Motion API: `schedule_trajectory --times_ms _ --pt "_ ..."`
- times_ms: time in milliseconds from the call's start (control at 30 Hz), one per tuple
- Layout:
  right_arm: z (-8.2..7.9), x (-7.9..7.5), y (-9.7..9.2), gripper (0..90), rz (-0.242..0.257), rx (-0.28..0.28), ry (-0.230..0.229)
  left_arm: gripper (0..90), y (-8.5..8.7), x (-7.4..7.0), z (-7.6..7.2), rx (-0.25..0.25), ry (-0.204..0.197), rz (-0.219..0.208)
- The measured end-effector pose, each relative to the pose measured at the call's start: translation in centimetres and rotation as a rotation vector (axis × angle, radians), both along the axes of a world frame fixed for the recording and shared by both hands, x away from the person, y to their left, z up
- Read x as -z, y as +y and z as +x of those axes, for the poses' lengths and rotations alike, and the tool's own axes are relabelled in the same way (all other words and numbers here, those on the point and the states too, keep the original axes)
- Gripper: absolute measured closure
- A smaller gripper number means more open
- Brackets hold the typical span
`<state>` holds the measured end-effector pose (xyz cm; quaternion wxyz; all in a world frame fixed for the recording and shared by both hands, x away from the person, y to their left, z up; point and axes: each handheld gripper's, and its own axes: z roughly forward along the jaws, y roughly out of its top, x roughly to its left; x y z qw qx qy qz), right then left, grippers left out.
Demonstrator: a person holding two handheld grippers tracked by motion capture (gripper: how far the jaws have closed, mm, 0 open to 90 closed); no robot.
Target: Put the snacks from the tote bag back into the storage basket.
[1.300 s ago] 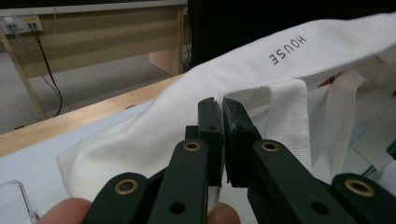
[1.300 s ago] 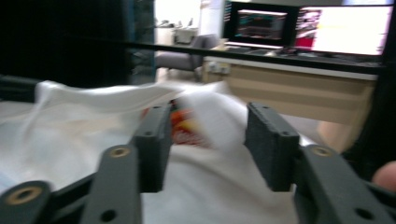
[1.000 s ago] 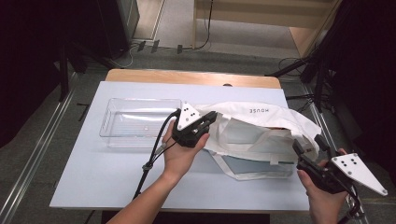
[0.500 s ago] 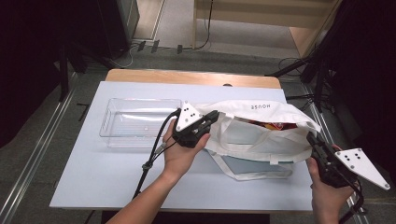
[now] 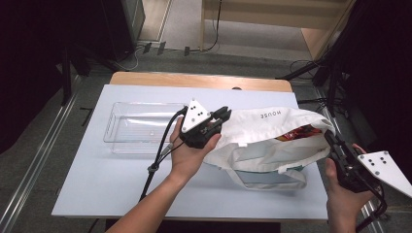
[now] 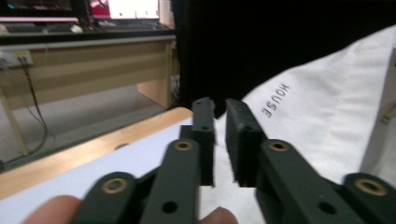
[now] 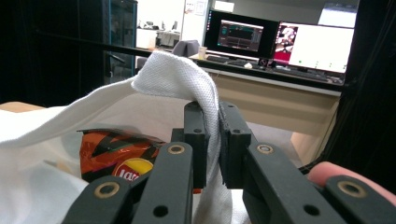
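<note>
A white cloth tote bag (image 5: 272,131) printed "HOUSE" lies on the pale table (image 5: 107,184). An orange-red chips packet (image 5: 296,132) shows inside its mouth. My right gripper (image 5: 330,141) is at the bag's right end. Its jaws have just been closing and are now shut on a fold of the bag's rim (image 7: 173,74), which is held raised above the chips packet (image 7: 116,154). My left gripper (image 5: 224,114) rests at the bag's left end. Its jaws (image 6: 219,105) have just opened to a narrow gap with nothing between them, and the bag (image 6: 327,116) lies just to their right.
A clear plastic tray (image 5: 141,128) stands on the table left of the bag, behind my left hand. The left gripper's cable (image 5: 158,155) trails toward the front edge. A wooden table edge (image 5: 194,80) runs along the far side.
My right gripper moved in from the front right corner, closed on the bag's rim and lifted it. The mouth opened and the chips packet came into sight. The left hand stayed put.
</note>
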<state>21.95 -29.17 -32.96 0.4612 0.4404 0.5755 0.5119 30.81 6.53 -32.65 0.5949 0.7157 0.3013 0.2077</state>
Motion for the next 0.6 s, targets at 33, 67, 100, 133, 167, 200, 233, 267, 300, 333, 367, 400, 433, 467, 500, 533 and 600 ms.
schedule_trajectory --times_ms 33,67,100,133,167,200,233,267,300,333,367,400,433,467,500,533,600 --pt "0.2 0.1 -0.1 84.8 0.006 0.003 0.004 67.8 -0.1 0.2 -0.2 0.023 0.002 -0.002" --pt "0.2 0.1 -0.1 84.8 0.006 0.003 0.004 67.8 -0.2 0.4 -0.4 0.027 0.001 -0.002" --pt "0.3 0.1 -0.1 84.8 0.013 0.003 0.008 62.8 -0.4 0.7 -0.7 0.021 -0.011 0.004" --pt "0.3 0.2 -0.1 84.8 0.015 0.0 0.007 56.5 -0.5 0.8 -0.9 0.022 -0.016 0.006" --pt "0.3 0.2 -0.1 84.8 0.013 -0.001 0.005 50.8 -0.7 0.9 -1.0 0.019 -0.021 0.011" --pt "0.3 0.2 0.0 84.8 0.012 0.0 0.003 46.0 -0.8 1.0 -1.1 0.017 -0.02 0.021" --pt "0.3 0.2 0.0 84.7 0.015 0.001 0.003 42.9 -1.0 1.1 -1.1 0.02 -0.018 0.027" --pt "0.4 0.1 0.0 84.7 0.017 0.001 0.001 39.0 -1.3 1.2 -1.1 0.026 -0.014 0.039" --pt "0.4 0.1 0.1 84.7 0.022 0.002 0.001 36.5 -1.5 1.4 -1.1 0.034 -0.01 0.056" --pt "0.4 0.1 0.1 84.6 0.025 0.002 -0.002 31.4 -1.8 1.5 -1.0 0.027 -0.009 0.08" --pt "0.4 0.1 0.1 84.6 0.025 0.002 -0.002 31.4 -2.0 1.7 -1.0 0.02 -0.01 0.099" --pt "0.4 0.0 0.1 84.6 0.025 0.0 -0.003 30.2 -2.2 1.9 -1.0 0.017 -0.007 0.118" --pt "0.4 0.0 0.2 84.6 0.026 -0.001 -0.003 30.3 -2.5 2.2 -0.9 0.011 0.001 0.134" --pt "0.4 0.0 0.2 84.6 0.024 -0.003 -0.003 31.0 -2.6 2.3 -0.9 -0.011 0.002 0.157" --pt "0.5 0.1 0.2 84.6 0.026 -0.005 -0.005 32.7 -2.8 2.5 -0.8 -0.036 0.001 0.18" --pt "0.5 0.1 0.3 84.6 0.026 -0.011 -0.006 35.4 -2.9 2.6 -0.7 -0.044 0.005 0.189" --pt "0.5 0.2 0.2 84.6 0.025 -0.013 -0.008 41.0 -3.2 2.8 -0.7 -0.065 -0.001 0.205"
